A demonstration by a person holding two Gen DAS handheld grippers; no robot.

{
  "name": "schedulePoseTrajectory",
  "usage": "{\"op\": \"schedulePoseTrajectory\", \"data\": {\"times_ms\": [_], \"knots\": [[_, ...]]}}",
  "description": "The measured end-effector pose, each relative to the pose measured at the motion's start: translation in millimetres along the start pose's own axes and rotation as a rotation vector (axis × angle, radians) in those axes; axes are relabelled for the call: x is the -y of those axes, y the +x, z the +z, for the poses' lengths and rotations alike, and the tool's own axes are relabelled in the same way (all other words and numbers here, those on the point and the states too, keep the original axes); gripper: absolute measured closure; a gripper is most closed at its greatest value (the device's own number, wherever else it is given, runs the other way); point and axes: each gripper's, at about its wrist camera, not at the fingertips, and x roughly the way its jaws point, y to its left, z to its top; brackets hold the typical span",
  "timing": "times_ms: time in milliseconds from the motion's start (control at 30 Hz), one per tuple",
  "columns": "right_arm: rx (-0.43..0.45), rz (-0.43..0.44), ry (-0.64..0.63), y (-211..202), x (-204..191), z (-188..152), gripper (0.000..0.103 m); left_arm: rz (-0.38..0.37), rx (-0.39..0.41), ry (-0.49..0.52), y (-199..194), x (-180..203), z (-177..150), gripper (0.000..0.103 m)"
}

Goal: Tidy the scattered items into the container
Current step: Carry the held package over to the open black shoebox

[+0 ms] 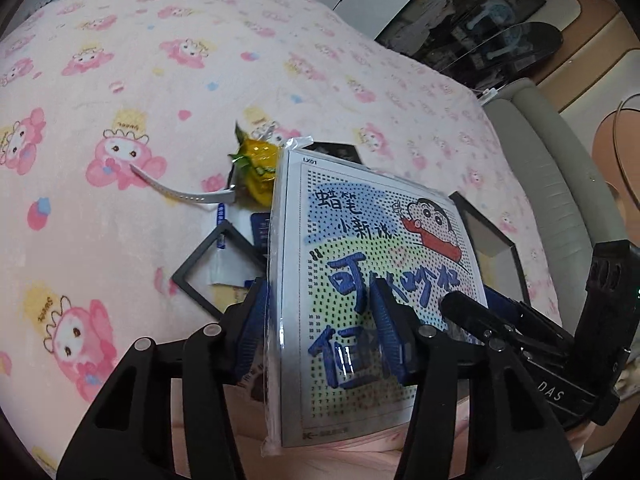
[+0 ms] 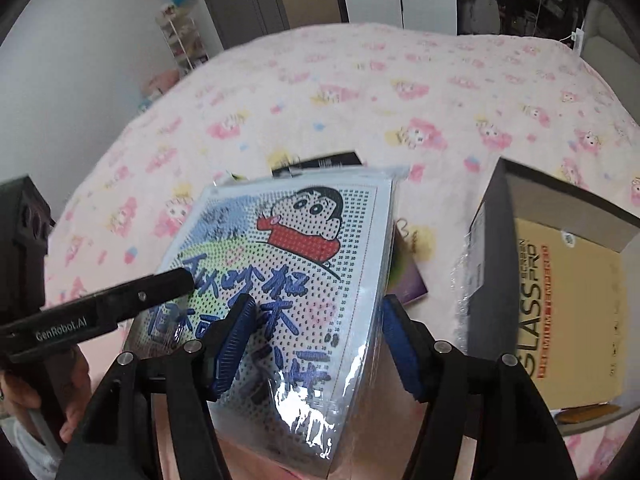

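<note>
The flat cartoon picture pack [image 1: 360, 280], shiny in its clear wrap, fills the middle of both views, tipped up off the pink blanket [image 1: 120, 80]. The left gripper [image 1: 320, 320] pinches one edge and the right gripper [image 2: 316, 340] pinches the other, likely so the floppy sheet does not bend. The open cardboard box [image 2: 560, 300] waits at the right. A yellow wrapped sweet [image 1: 256, 168] and a dark square frame [image 1: 216, 264] lie behind.

The bed's blanket [image 1: 160, 80] is soft, fuzzy fleece cloth, matt. The cartoon sheet pack [image 1: 360, 264] looks like printed paper in a glossy, crinkled clear plastic sleeve. The box [image 2: 576, 320] is matt cardboard under shiny film wrap. Each gripper [image 1: 324, 332] is matt black plastic with ribbed blue pads [image 2: 234, 344].
</note>
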Motion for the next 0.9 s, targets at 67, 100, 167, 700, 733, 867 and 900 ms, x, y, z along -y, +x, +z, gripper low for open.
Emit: {"op": "schedulePoseTrajectory", "data": {"times_ms": [67, 100, 167, 700, 733, 867, 900], "knots": [[0.017, 0.007, -0.006, -13, 3, -1, 0.042, 0.002, 0.011, 0.017, -10, 11, -1, 0.051], [0.024, 0.009, -0.009, -18, 5, -2, 0.042, 0.002, 0.015, 0.025, -15, 17, -2, 0.051], [0.036, 0.011, -0.012, -28, 11, -5, 0.042, 0.001, 0.019, 0.044, -19, 31, -2, 0.051], [0.147, -0.045, 0.063, -104, 130, -6, 0.042, -0.111, -0.036, 0.204, 28, 168, 4, 0.050], [0.153, -0.053, 0.068, -108, 137, -6, 0.042, -0.110, -0.039, 0.218, 32, 177, 5, 0.050], [0.173, -0.097, 0.096, -121, 166, -9, 0.042, -0.113, -0.046, 0.261, 49, 209, 8, 0.050], [0.174, -0.103, 0.102, -123, 172, -10, 0.042, -0.118, -0.050, 0.270, 54, 216, 8, 0.050]]}}
